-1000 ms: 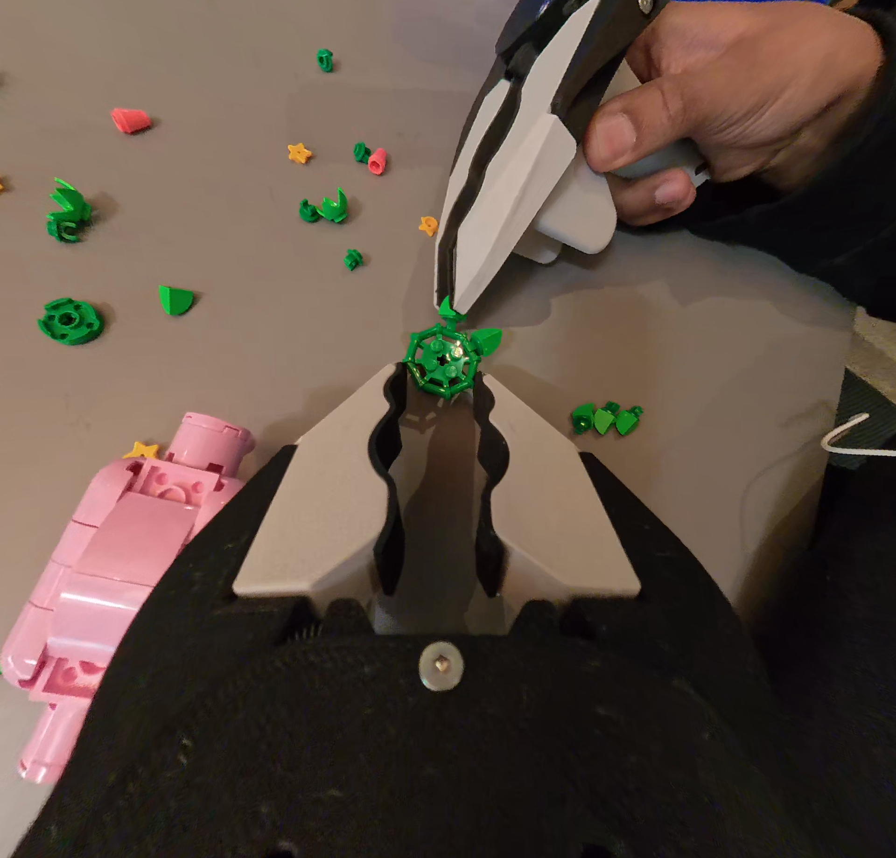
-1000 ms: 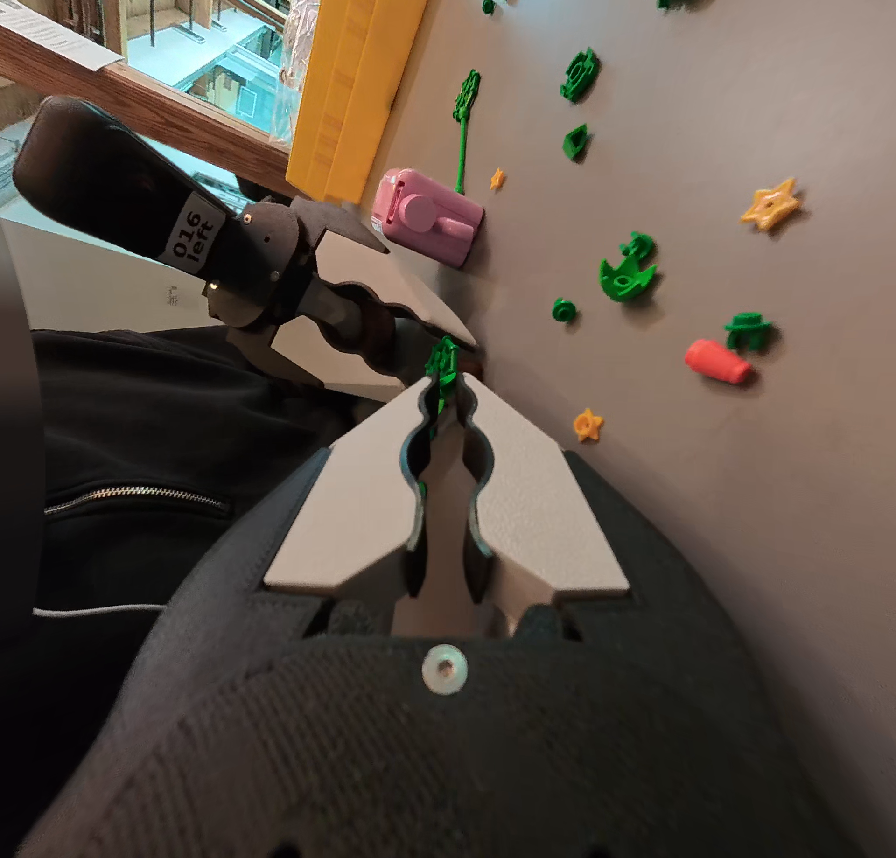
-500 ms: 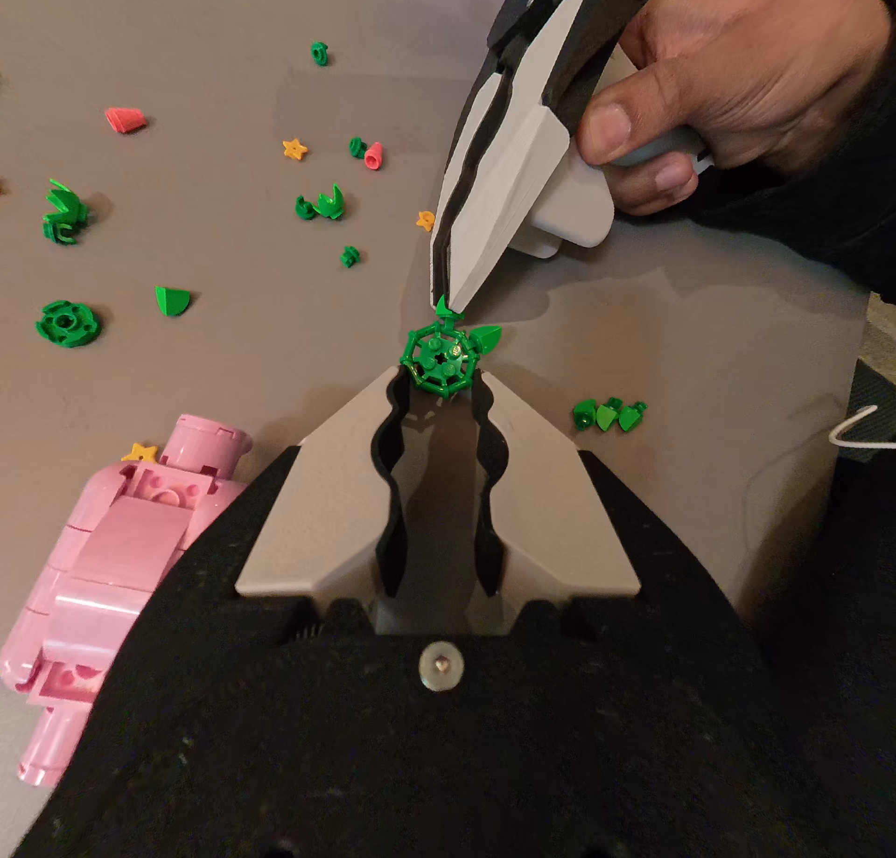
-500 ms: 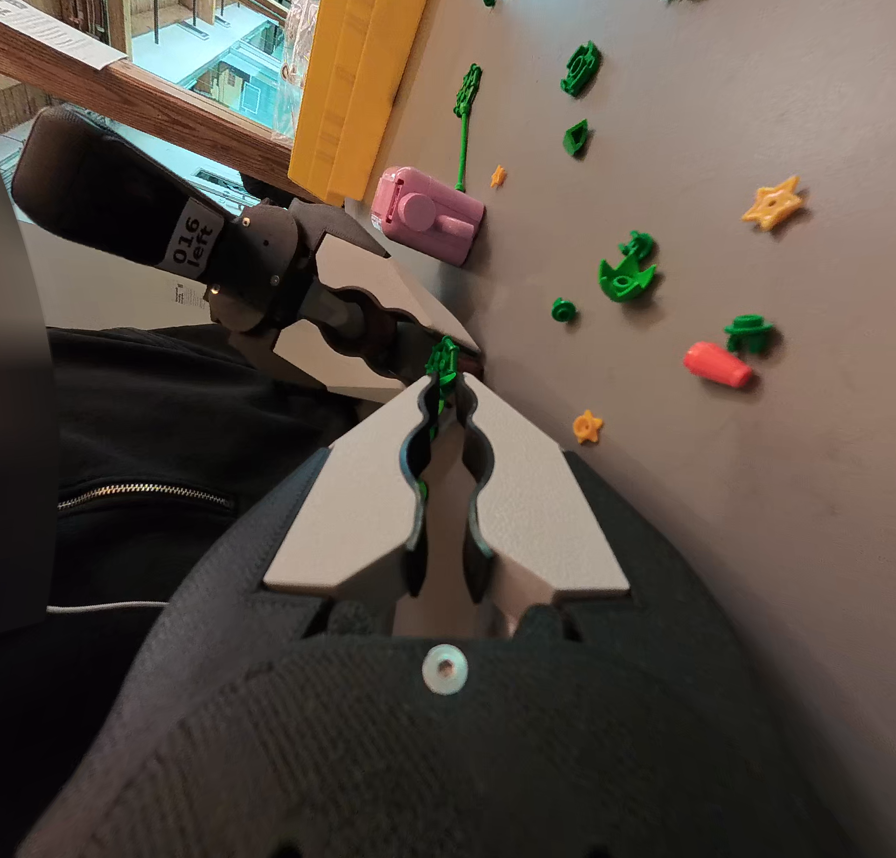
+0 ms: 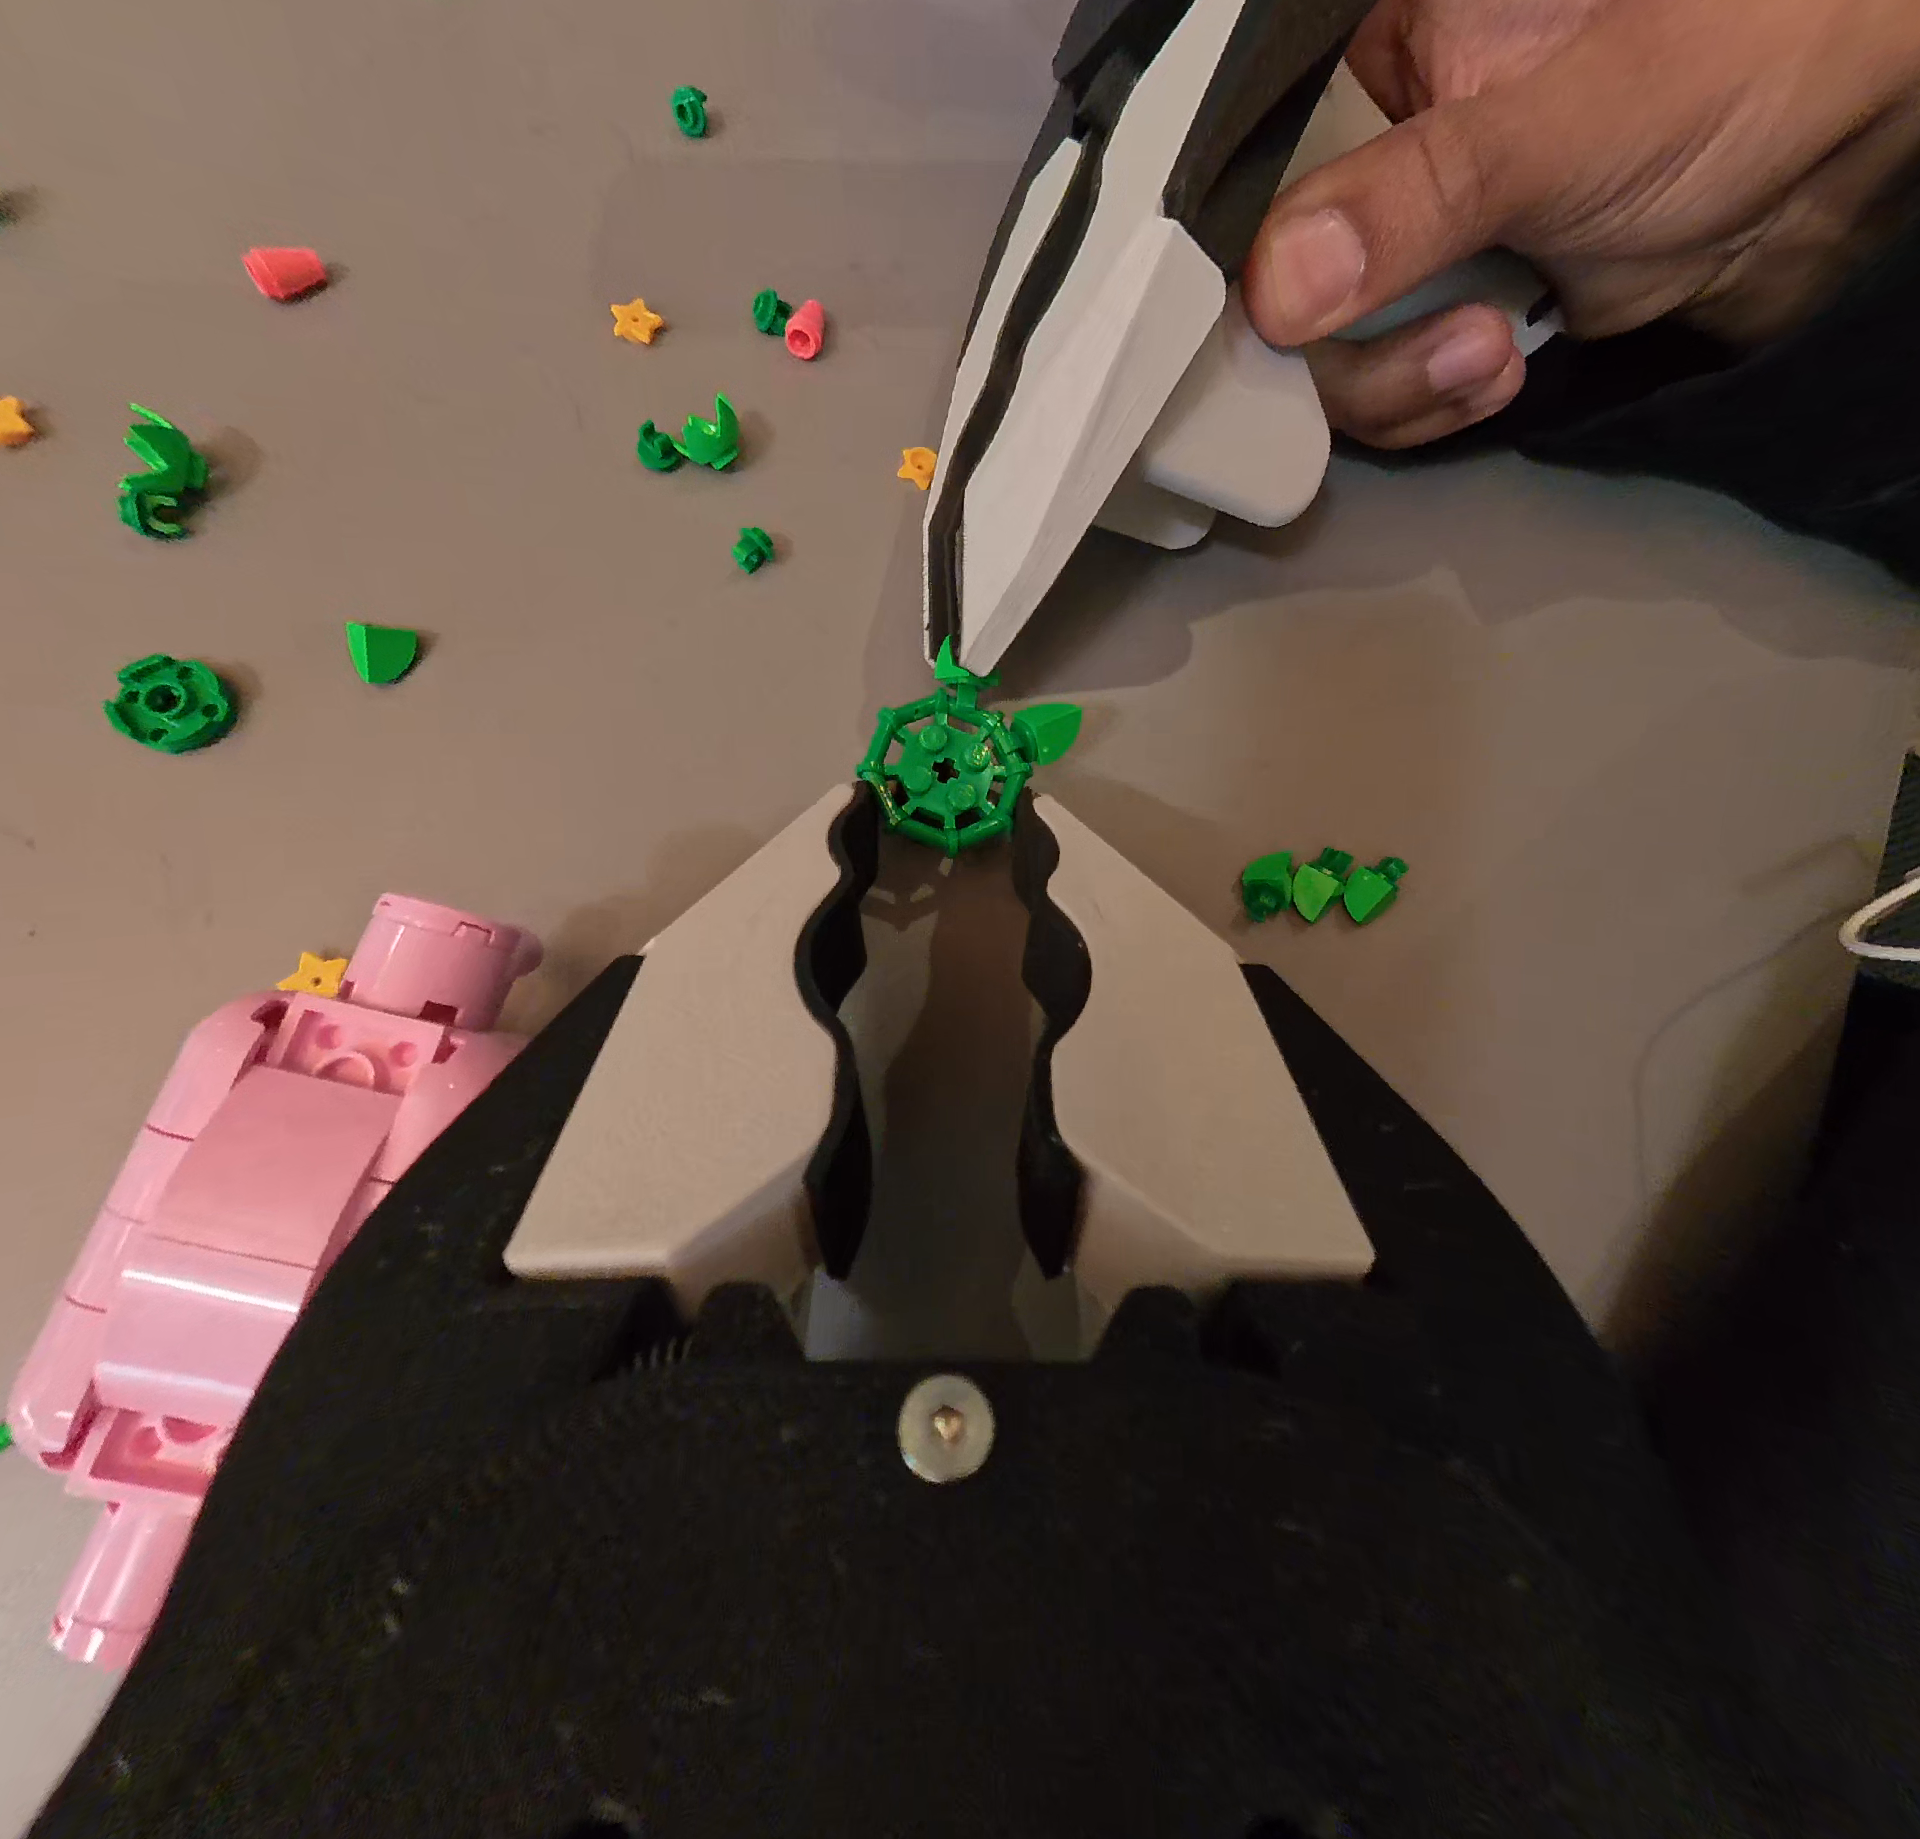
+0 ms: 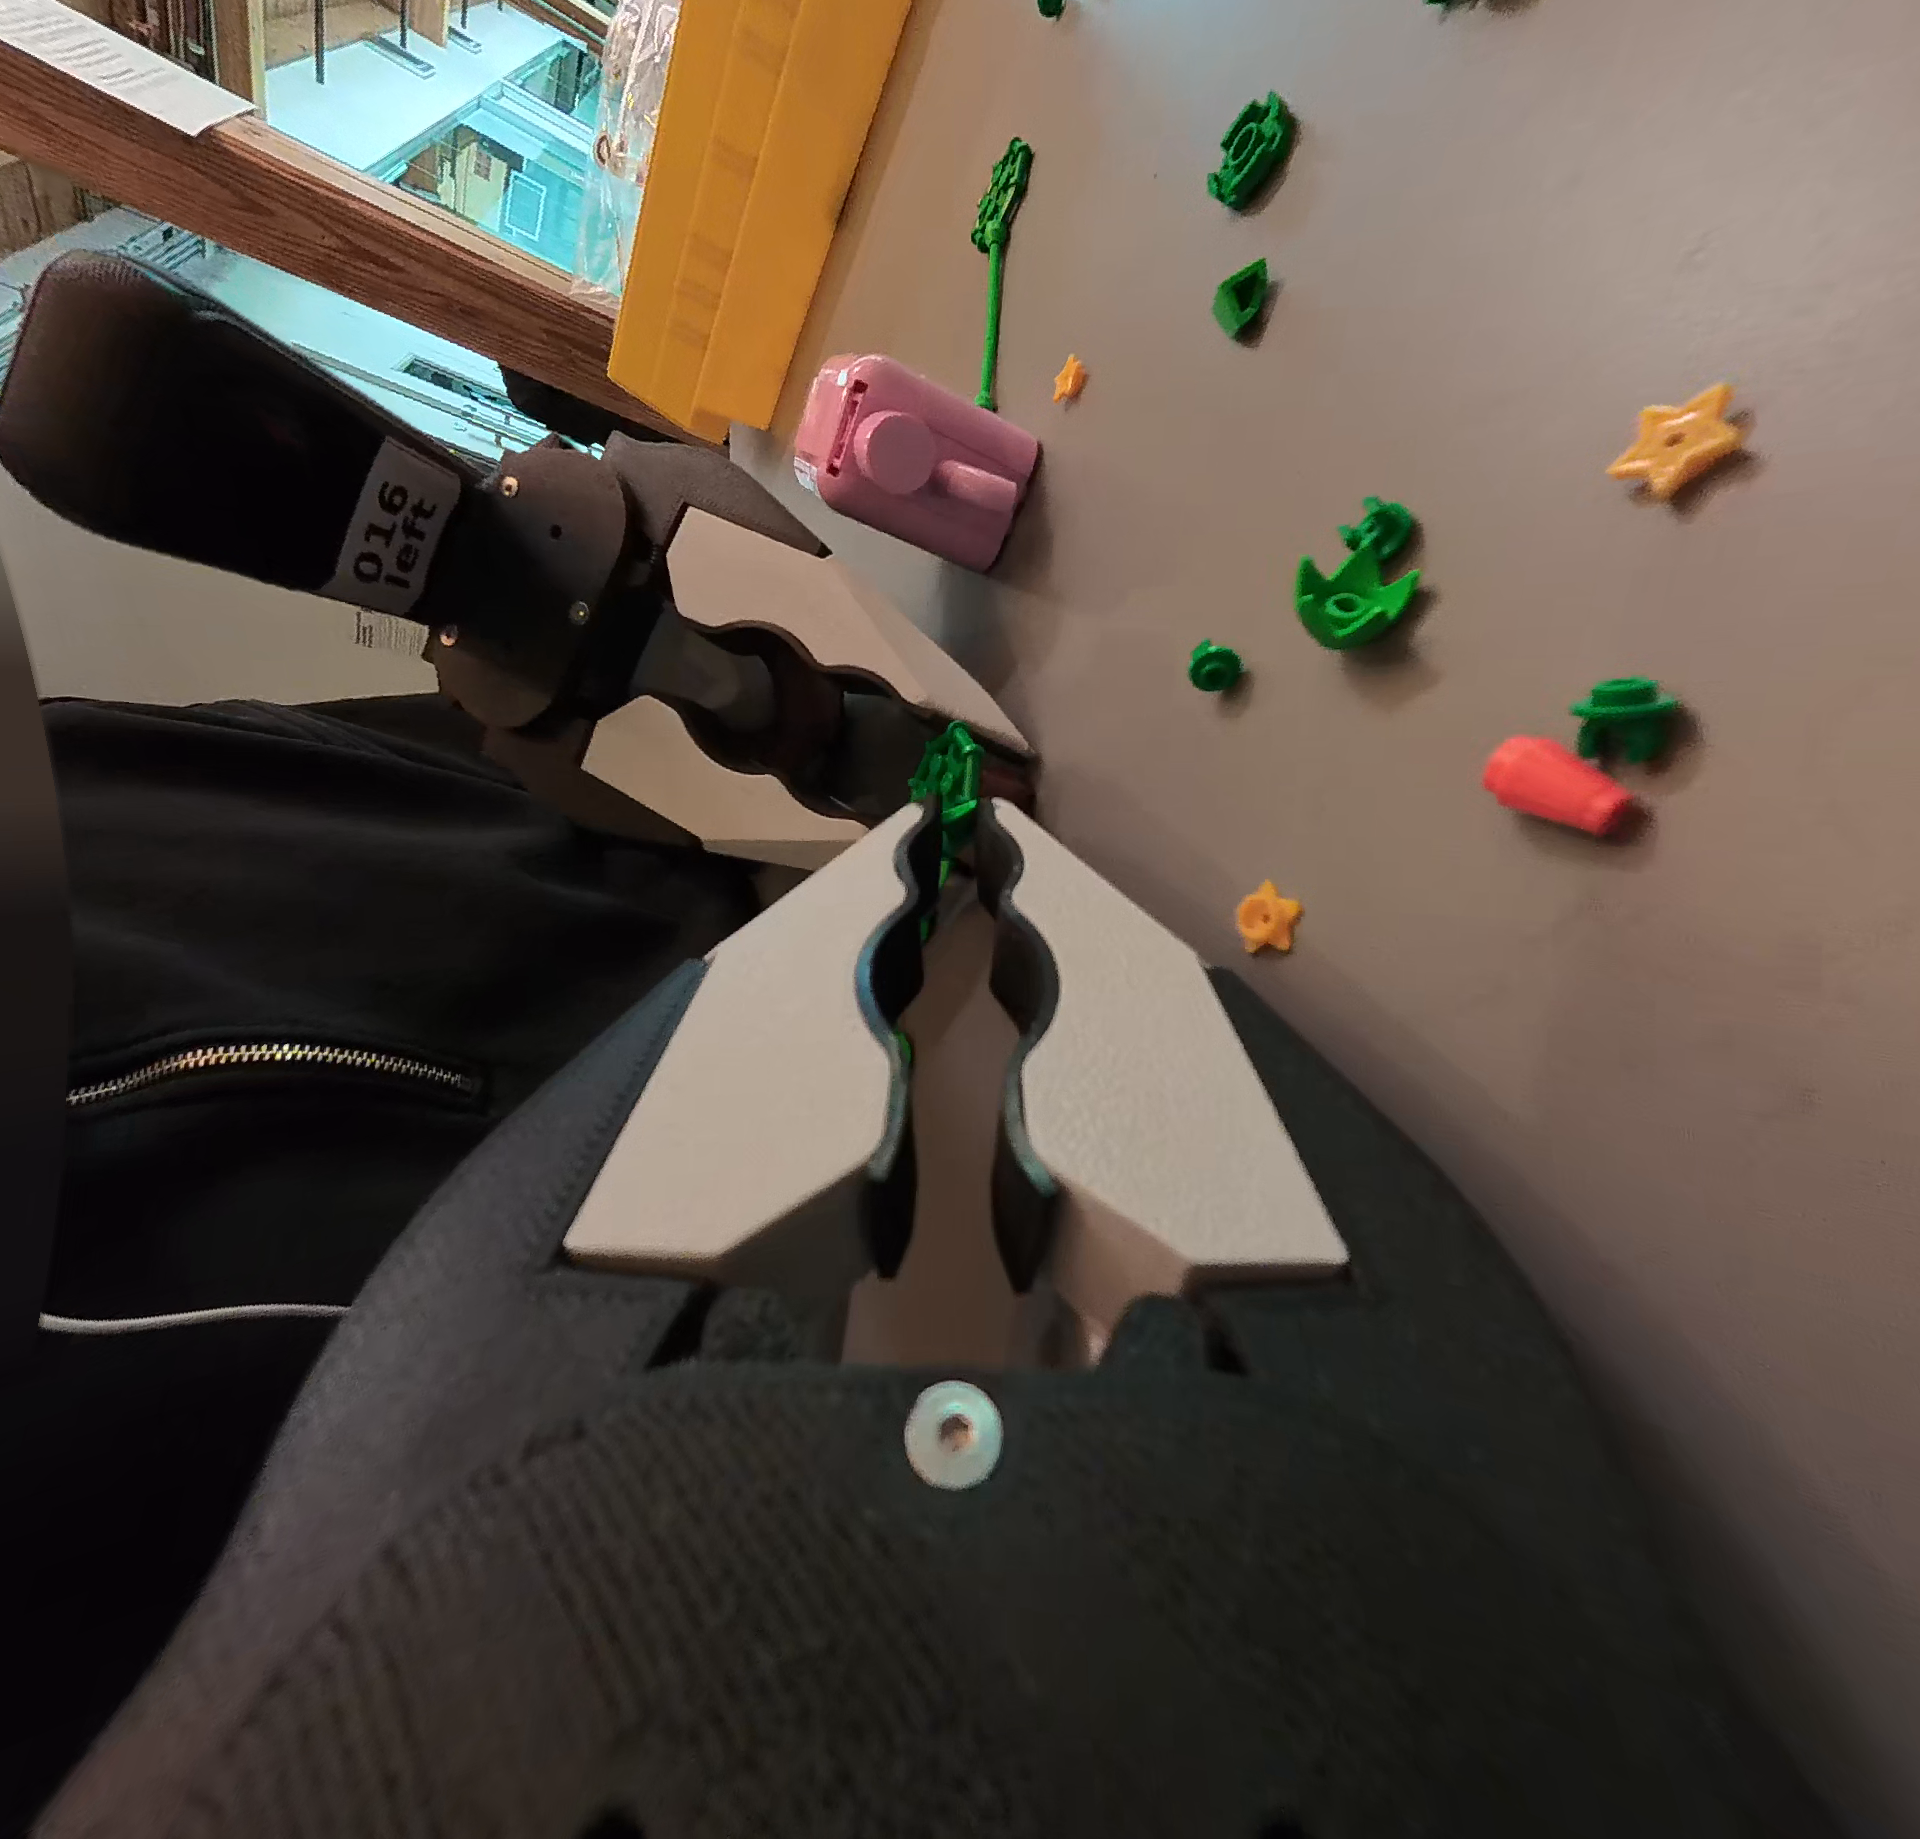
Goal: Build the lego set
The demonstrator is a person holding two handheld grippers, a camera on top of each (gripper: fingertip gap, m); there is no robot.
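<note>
My left gripper [image 5: 943,813] is shut on a green round web-shaped wheel piece [image 5: 943,773] and holds it just above the grey table [image 5: 499,189]. One green leaf [image 5: 1047,731] is clipped on the wheel's right rim. My right gripper [image 5: 954,659] comes down from the upper right, shut on a small green leaf piece [image 5: 948,665] that touches the wheel's top rim. In the right wrist view my right gripper [image 6: 954,815] pinches the leaf [image 6: 948,833] against the wheel [image 6: 943,763], with the left gripper [image 6: 727,667] behind it.
A pink brick-built body [image 5: 260,1197] lies at the left, a yellow star [image 5: 312,974] beside it. Three green leaves [image 5: 1320,885] lie to the right. Several green, red and yellow small parts [image 5: 686,444] lie scattered. A yellow box [image 6: 769,158] stands at the table edge. Both grippers' tips are close together, under 4 cm apart.
Both grippers have shifted very slightly, keeping the leaf at the wheel's top rim. Grips are unchanged.
</note>
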